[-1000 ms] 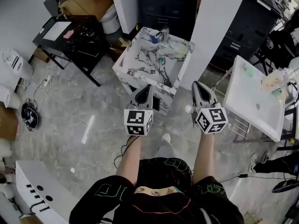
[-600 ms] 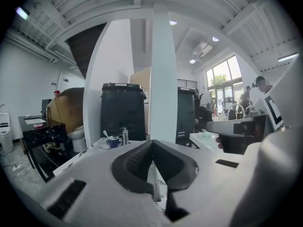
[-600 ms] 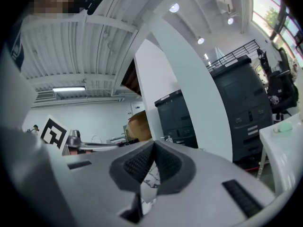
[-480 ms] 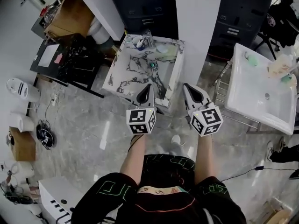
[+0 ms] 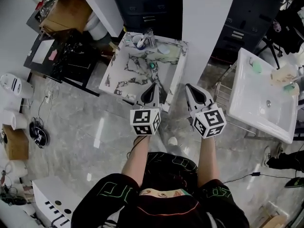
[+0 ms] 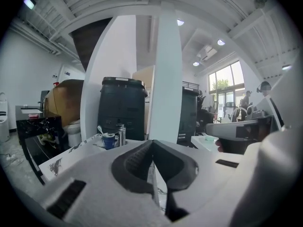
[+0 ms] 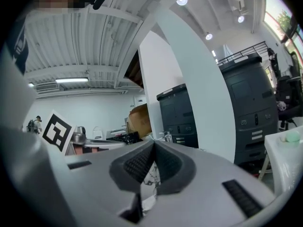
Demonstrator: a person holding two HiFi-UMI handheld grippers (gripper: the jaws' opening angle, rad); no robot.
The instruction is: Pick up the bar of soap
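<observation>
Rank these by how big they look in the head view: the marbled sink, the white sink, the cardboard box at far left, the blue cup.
1. marbled sink and white sink: they look much alike, so they tie for first.
2. cardboard box
3. blue cup, clearly the smallest.

Pale oval bar of soap (image 5: 164, 50) lies flat on the marbled basin (image 5: 112, 74) rear ledge, near its far right corner.

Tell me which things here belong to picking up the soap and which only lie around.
For the job: left gripper, right gripper, both shut; pale oval piece, possibly the soap, on the marble sink.
Lying about: blue cup, white sink, black table.
</observation>
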